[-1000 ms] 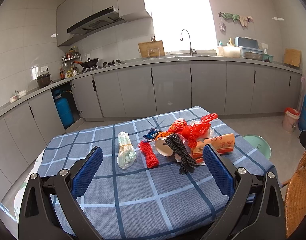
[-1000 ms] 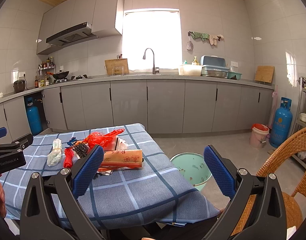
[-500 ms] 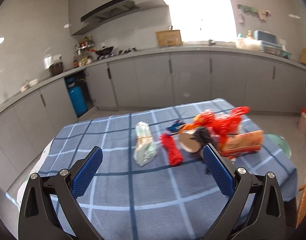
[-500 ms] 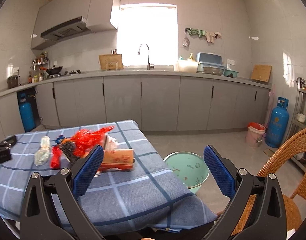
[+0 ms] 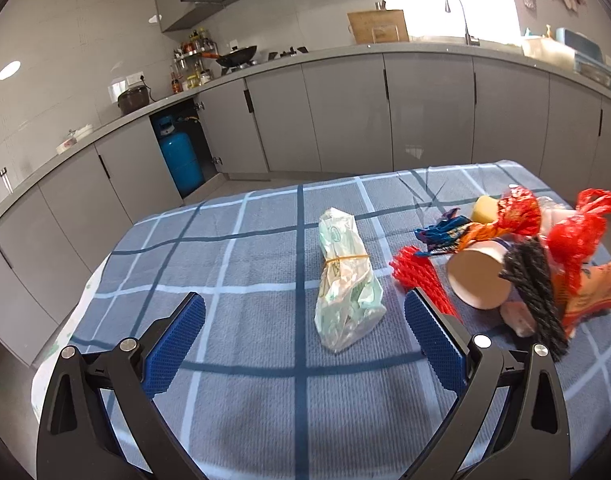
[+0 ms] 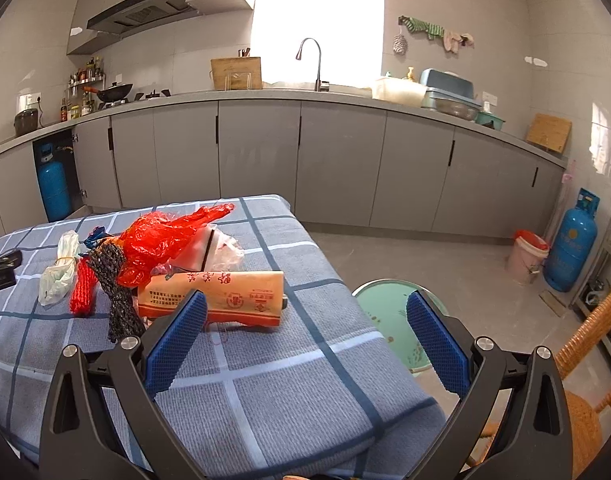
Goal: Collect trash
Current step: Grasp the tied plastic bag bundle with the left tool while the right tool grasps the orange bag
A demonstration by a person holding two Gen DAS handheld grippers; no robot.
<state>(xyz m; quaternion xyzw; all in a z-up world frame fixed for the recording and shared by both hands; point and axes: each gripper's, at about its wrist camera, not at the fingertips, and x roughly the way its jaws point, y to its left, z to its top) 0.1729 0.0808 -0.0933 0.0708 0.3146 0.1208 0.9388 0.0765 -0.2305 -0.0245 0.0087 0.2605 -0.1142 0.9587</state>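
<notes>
Trash lies on a blue checked tablecloth (image 5: pixel 241 384). A bundled pale green plastic bag (image 5: pixel 347 284) sits just ahead of my open left gripper (image 5: pixel 303 322), between the lines of its fingers. To its right are a red mesh sleeve (image 5: pixel 419 280), a paper cup (image 5: pixel 475 278) on its side, a black mesh piece (image 5: pixel 535 292) and a red plastic bag (image 5: pixel 573 236). My right gripper (image 6: pixel 305 326) stands open and empty near the table's right edge, with an orange paper package (image 6: pixel 225 294) just ahead of its left finger. The red plastic bag (image 6: pixel 165 238) tops the pile there.
A pale green basin (image 6: pixel 389 316) stands on the floor right of the table. A wicker chair (image 6: pixel 589 364) is at the far right. A pink bucket (image 6: pixel 527 256) and a blue gas cylinder (image 6: pixel 571 240) stand by the cabinets. Grey cabinets (image 5: pixel 345 116) line the walls.
My left gripper has swung left and dropped closer to the table, bringing the green bag between its fingers' lines. My right gripper has edged toward the pile. Both stay open.
</notes>
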